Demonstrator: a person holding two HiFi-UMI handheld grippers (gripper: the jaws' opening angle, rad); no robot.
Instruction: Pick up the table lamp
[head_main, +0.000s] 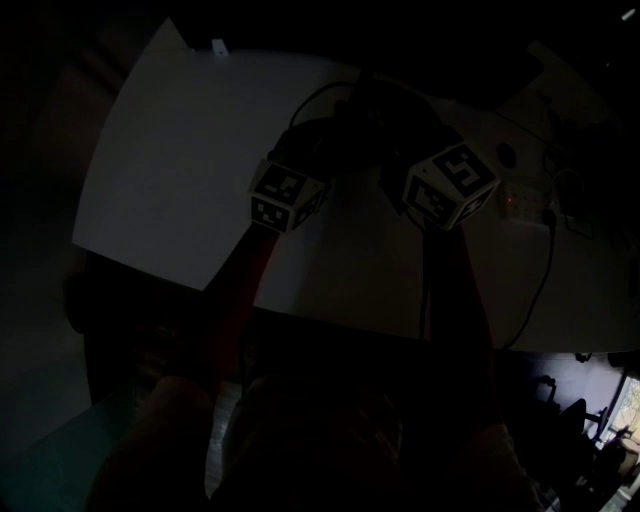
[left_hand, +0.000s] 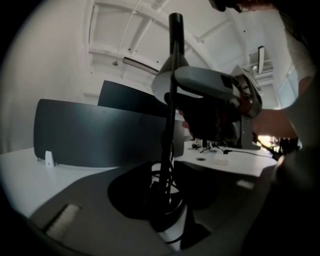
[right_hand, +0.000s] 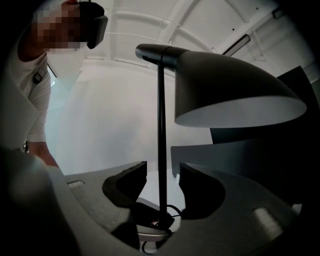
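Note:
The table lamp (right_hand: 161, 125) is black, with a thin upright stem, a cone shade (right_hand: 235, 90) and a round base (right_hand: 150, 227) wound with cable. In the dark head view it is a dim shape (head_main: 370, 110) on the white table (head_main: 200, 150), flanked by both marker cubes. My right gripper (right_hand: 163, 172) (head_main: 405, 145) straddles the stem, open, with a gap on each side. My left gripper (left_hand: 162, 170) (head_main: 315, 160) has the stem (left_hand: 169, 130) between its jaws from the other side. A sliver of room shows on the stem's left, while the right pad looks close against it.
A dark divider panel (left_hand: 100, 135) stands behind the lamp. A power strip (head_main: 525, 200) with a red light and black cables (head_main: 545, 270) lie at the table's right. The table's near edge (head_main: 330, 325) runs below the grippers. A person in a white shirt (right_hand: 35, 90) is at the left.

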